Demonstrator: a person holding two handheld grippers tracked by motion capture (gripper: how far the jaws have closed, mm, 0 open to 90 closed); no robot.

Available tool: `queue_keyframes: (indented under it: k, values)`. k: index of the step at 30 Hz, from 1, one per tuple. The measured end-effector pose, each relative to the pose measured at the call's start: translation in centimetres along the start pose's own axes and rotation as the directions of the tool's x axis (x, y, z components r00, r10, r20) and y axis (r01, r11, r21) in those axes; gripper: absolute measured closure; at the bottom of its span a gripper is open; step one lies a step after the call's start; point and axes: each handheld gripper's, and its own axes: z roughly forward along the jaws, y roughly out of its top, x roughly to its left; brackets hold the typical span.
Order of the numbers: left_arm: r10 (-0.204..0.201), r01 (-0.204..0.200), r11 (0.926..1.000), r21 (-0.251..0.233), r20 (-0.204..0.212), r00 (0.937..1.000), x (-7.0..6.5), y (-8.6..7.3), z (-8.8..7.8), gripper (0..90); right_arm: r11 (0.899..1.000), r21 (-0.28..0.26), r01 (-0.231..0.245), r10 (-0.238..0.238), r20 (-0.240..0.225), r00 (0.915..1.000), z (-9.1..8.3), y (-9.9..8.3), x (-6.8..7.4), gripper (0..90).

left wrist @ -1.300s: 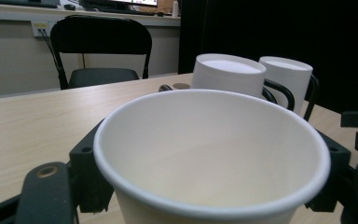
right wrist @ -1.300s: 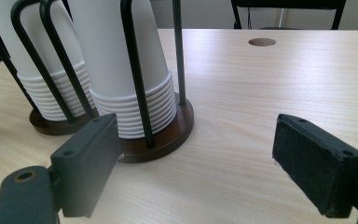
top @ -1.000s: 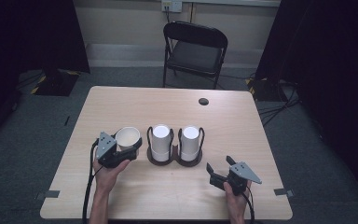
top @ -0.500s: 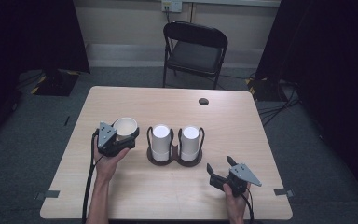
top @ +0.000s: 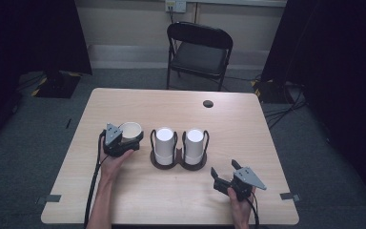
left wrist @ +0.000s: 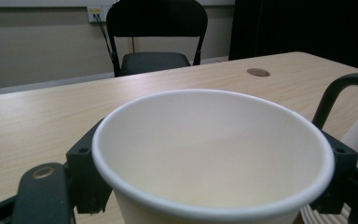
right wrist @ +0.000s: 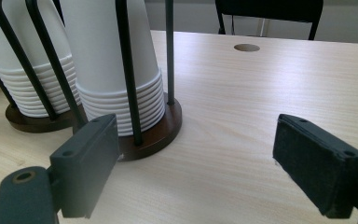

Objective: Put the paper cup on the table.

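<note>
The pale wooden table [top: 171,200] fills the middle of the room, a black folding chair [top: 199,50] standing behind its far edge and a small round cable hole [top: 208,103] near that edge. Centre stage sits the dark wooden twin-ring cup holder with black wire uprights [top: 179,163], two stacks of white paper cups turned upside down inside it, the left stack [top: 164,144] and the right stack [top: 194,145] side by side. Just left of the holder, the left gripper [top: 129,140] has its jaws clamped on a single white paper cup [top: 130,130], mouth up; the left gripper view looks straight into its empty cream interior [left wrist: 209,154], a jaw pressed to each side of the wall. I can't tell whether the cup rests on the table or hangs a touch above it. Down at the near right, the right gripper [top: 223,174] waits with its jaws spread wide on nothing, pointed at the holder's base [right wrist: 156,135]. This looks like the carrying step: one cup in hand beside the rack, not yet placed. Next, I'd judge, calls for a level set-down on bare wood, squeezing gently so the thin wall doesn't buckle, then letting go without tipping it.
</note>
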Motion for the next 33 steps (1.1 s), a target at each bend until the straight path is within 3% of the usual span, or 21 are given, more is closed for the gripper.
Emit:
queue_keyframes:
  k: [12, 16, 19, 21, 26, 29, 33]
  values:
    - [-0.027, 0.026, 0.9989, 0.039, 0.029, 0.9992, 0.0, -1.2, 0.3, 18.3, 1.0, 0.002, 0.004, -0.004, -0.012, 0.9999, 0.0, 0.0, 0.0, 14.1]
    - [0.015, -0.016, 0.9976, 0.067, 0.022, 0.9997, -0.5, -1.4, 0.4, 17.3, 1.0, 0.003, 0.006, -0.006, -0.011, 0.9999, 0.0, 0.0, 0.0, 14.1]
    - [0.017, -0.02, 0.9971, 0.074, 0.037, 0.9992, -0.6, -1.4, 0.4, 15.3, 1.0, 0.003, 0.005, -0.005, -0.013, 0.9999, 0.0, 0.0, 0.0, 14.2]
    - [0.028, -0.03, 0.9962, 0.082, 0.025, 0.9993, -0.7, -1.7, 0.5, 15.4, 1.0, 0.002, 0.004, -0.004, -0.013, 0.9999, 0.0, 0.0, 0.1, 14.1]
    - [0.006, -0.009, 0.996, 0.089, 0.032, 0.9995, -0.3, -1.7, 0.4, 15.3, 1.0, -0.003, 0.001, -0.001, -0.015, 0.9999, 0.0, 0.0, 0.0, 14.1]
    - [0.025, -0.028, 0.9919, 0.124, 0.026, 0.9994, -0.4, -2.0, 0.5, 15.4, 1.0, 0.001, -0.001, 0.001, -0.026, 0.9997, -0.1, 0.0, 0.0, 14.3]
    - [0.027, -0.028, 0.9904, 0.135, 0.012, 0.9996, -0.3, -2.1, 0.3, 15.4, 1.0, 0.001, -0.004, 0.004, -0.025, 0.9997, -0.1, 0.0, 0.0, 14.3]
